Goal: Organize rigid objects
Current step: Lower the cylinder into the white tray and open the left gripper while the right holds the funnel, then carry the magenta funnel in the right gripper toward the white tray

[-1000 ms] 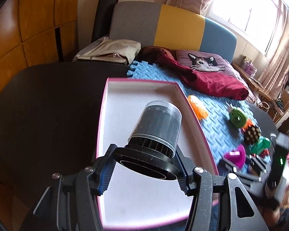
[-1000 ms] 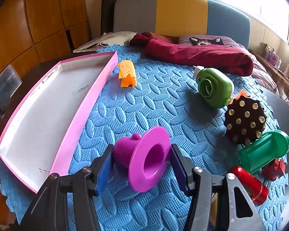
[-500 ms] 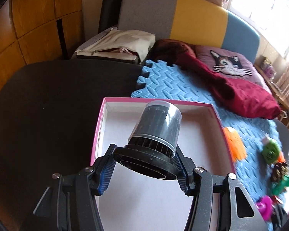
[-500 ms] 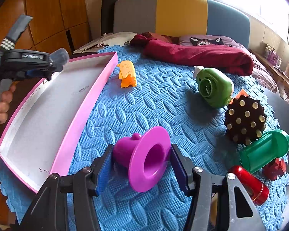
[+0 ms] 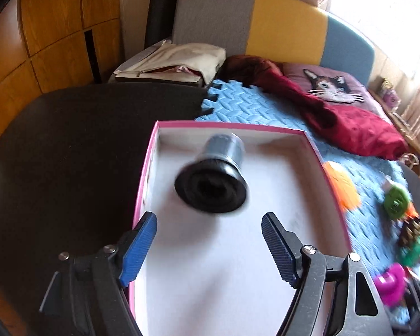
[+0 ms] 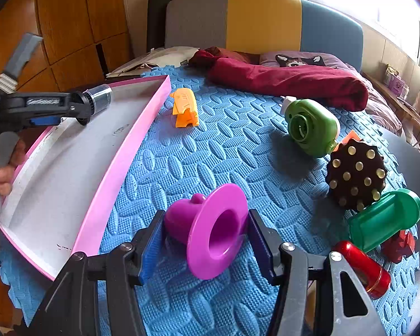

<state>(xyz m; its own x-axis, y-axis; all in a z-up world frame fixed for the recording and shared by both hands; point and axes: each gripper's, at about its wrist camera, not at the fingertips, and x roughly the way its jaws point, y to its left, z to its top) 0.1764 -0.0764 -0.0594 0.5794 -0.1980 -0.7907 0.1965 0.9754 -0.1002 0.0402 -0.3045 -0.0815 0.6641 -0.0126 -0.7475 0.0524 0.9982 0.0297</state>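
Table: we see its dark top bare at 9 o'clock of the tray in the left wrist view; its curved edge also shows at 3 o'clock in the right wrist view.
Foam mat: we see blue interlocking tiles, with open mat between the tray's pink wall and the toys at 3 o'clock.
Tray: we see a shallow white box with pink walls, lying partly on the mat; its floor is mostly bare from centre toward 6 o'clock.
Left gripper: we see its jaws opening, the blue pads clear of the black cup, nothing pressed between them.
Black cup: we see it blurred, over the tray's far half at 12 o'clock of the left pads, flange toward the camera.
Right gripper: we see its jaws part-way open with both pads against the purple funnel's flange, down on the mat.
Purple funnel: we see it on its side, mouth toward the camera, just beside the tray's near corner.
Only in the right wrist view: we see a hand on the left gripper's handle, a studded brown ball and a red cylinder; there the cup seems at the jaw tips.
Only in the left wrist view: we see the gap between pads and cup.
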